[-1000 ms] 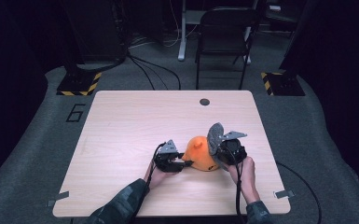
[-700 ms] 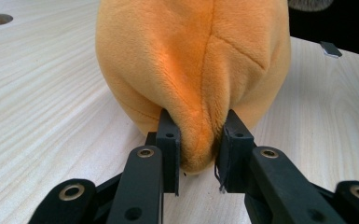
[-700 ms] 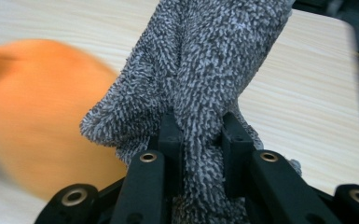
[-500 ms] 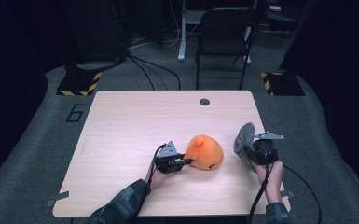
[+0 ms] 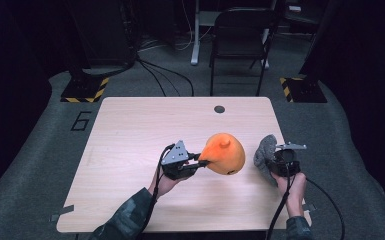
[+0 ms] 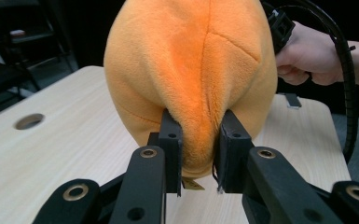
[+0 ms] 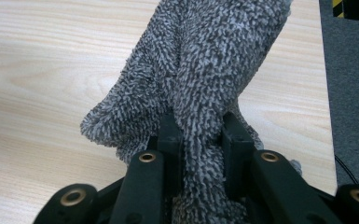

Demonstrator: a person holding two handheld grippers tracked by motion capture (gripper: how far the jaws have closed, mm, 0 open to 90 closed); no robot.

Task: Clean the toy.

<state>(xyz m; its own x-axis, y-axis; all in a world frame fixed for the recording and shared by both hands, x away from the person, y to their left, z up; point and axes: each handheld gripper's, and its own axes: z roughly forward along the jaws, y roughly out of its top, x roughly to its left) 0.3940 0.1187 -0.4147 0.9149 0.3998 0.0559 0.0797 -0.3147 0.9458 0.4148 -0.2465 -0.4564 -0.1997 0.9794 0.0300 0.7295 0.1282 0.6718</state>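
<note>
An orange plush toy (image 5: 223,153) hangs just above the middle of the wooden table (image 5: 130,130). My left gripper (image 5: 200,161) is shut on a fold of its fabric; its jaws have just been closing on that fold. From the left gripper view the orange plush toy (image 6: 191,74) bulges up over the left gripper (image 6: 200,156), pinched between the two pads. At the table's right side my right gripper (image 5: 270,162) is shut on a grey fuzzy cloth (image 5: 265,152). The grey cloth (image 7: 200,74) stands up from the right gripper (image 7: 201,154) and droops onto the tabletop.
A round cable hole (image 5: 219,109) sits near the table's far edge. Behind the table a dark chair (image 5: 240,45) stands on the grey floor. Yellow-black striped floor plates (image 5: 85,90) lie at the far left and far right.
The right gripper carried the grey cloth off the orange plush and out to the right. The left gripper then lifted the plush off the tabletop.
</note>
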